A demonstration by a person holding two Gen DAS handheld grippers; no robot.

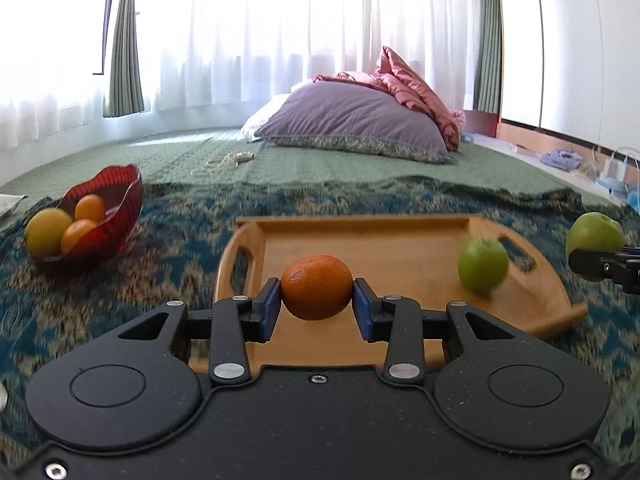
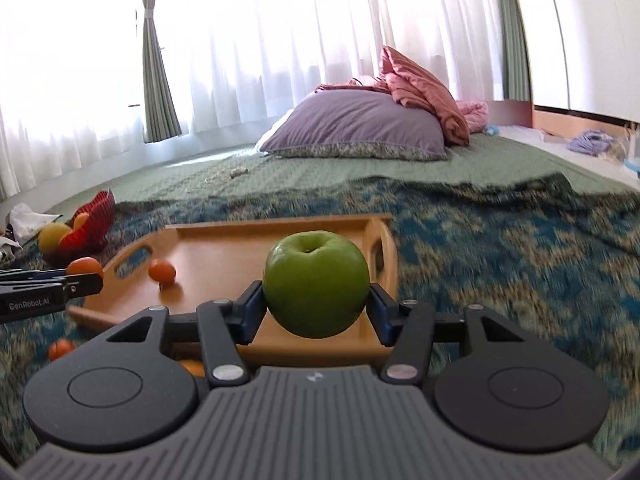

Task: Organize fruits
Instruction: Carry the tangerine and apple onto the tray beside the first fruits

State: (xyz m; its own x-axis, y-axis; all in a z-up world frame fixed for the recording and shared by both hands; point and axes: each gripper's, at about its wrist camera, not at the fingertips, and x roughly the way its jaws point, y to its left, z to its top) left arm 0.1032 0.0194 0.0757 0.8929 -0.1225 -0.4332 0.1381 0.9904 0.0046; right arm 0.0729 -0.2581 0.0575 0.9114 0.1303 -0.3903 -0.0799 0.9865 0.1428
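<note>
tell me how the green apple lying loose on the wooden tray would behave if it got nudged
The loose green apple is round and smooth, so it would probably roll rather than slide. The wooden tray has a raised rim that would likely stop it, though the handle cutout beside it might catch it. It looks firm, so it would hardly squash.

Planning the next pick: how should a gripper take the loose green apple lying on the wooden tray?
Grip the green apple across its widest middle, coming from above. It is round, sits free on the wooden tray, and the tray's raised rim hinders a low sideways approach.
</note>
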